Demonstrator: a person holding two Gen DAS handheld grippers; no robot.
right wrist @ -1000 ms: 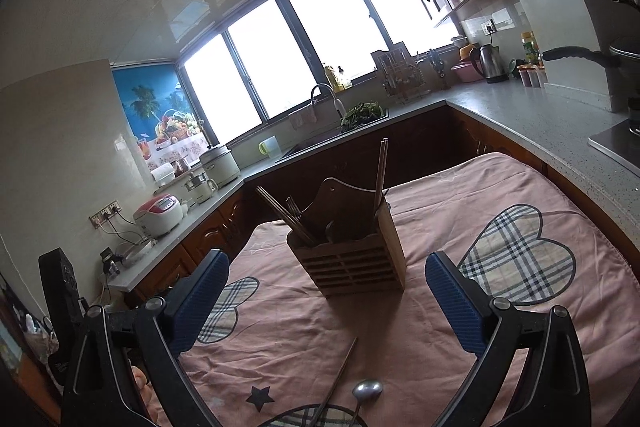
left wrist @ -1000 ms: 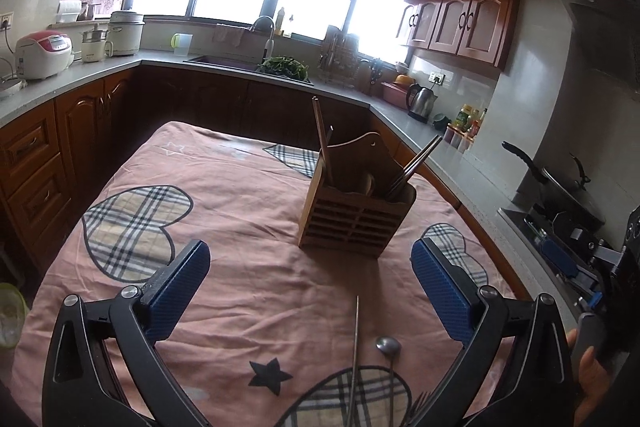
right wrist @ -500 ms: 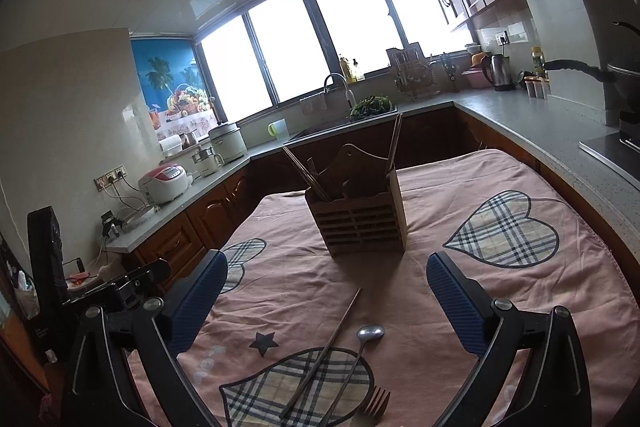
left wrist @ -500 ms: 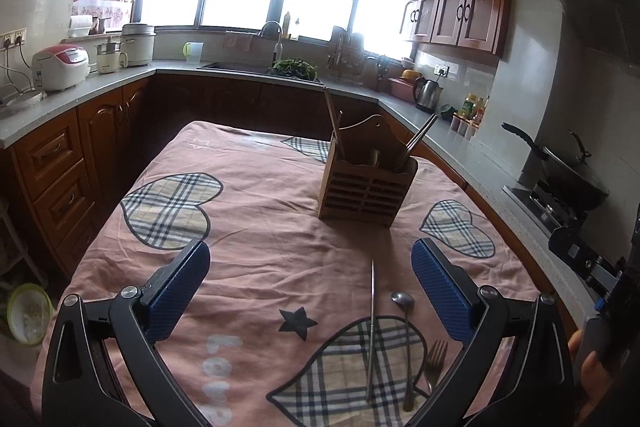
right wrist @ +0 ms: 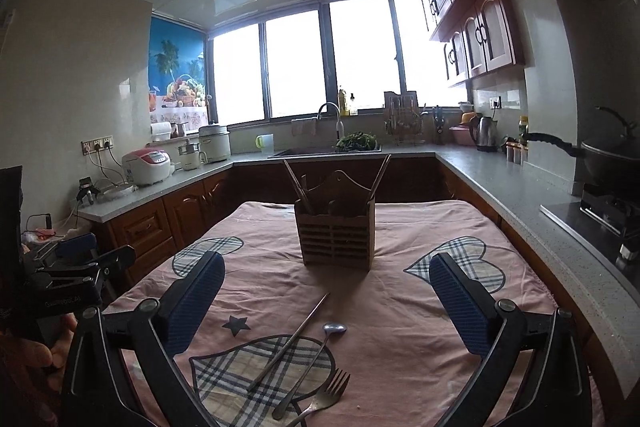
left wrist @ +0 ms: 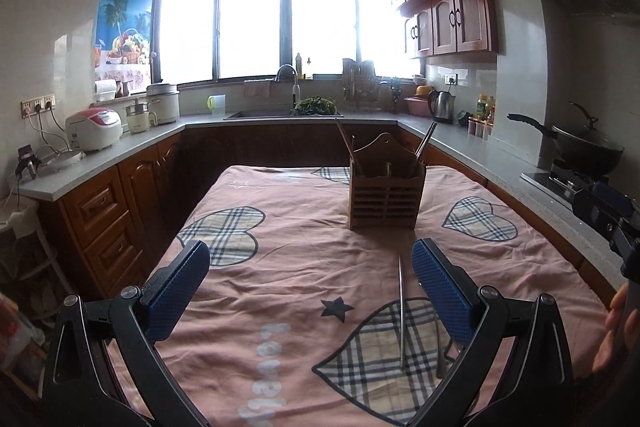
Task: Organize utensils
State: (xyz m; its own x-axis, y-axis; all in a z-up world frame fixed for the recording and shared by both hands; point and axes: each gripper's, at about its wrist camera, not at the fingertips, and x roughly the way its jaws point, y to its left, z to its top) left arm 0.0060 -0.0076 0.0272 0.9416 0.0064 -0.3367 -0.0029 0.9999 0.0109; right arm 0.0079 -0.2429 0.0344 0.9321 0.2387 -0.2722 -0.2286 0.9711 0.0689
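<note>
A pink tablecloth with plaid hearts (right wrist: 400,315) covers the table in a kitchen with brown wooden cabinets (right wrist: 486,35). The slatted wooden utensil holder (right wrist: 338,239) stands upright mid-table; near the front edge lie a metal chopstick (right wrist: 290,341), a metal spoon (right wrist: 314,363) and a metal fork (right wrist: 326,397). The left gripper (left wrist: 310,291) and the right gripper (right wrist: 326,301) are both spread wide and hold nothing.

table (right wrist: 520,291), holder (right wrist: 336,243), chopstick (right wrist: 292,339), spoon (right wrist: 316,359), fork (right wrist: 324,395)

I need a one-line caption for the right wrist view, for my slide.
Open right gripper above a chopstick, spoon and fork lying before the wooden holder.
</note>
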